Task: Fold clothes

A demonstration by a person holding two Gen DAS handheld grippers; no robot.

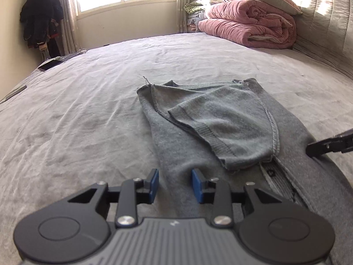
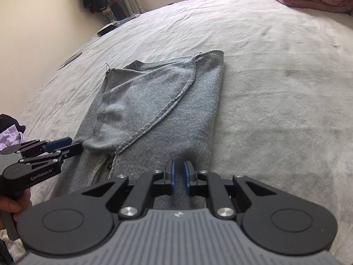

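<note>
In the left wrist view, the left tool (image 1: 174, 184) hangs low over the near left edge of a grey knitted sweater (image 1: 220, 119) that lies partly folded on the bed (image 1: 88, 101), one sleeve turned in across its body. Its blue pads (image 1: 197, 185) stand spread with the sweater's cloth below the gap, and no fabric is pinched between them. The tip of the right tool (image 1: 326, 146) enters from the right edge, resting at the sweater's right border. A folded pink quilt (image 1: 249, 26) sits at the far end of the bed, and dark clothes (image 1: 40, 15) hang in the corner. In the right wrist view, the right tool (image 2: 178, 176) has its pads nearly pressed together, a narrow slit between them over the sweater's near right edge; I cannot tell whether cloth is caught there. The left tool comes in from the left, held by a hand (image 2: 13, 203), its tips at the sweater's left edge.
</note>
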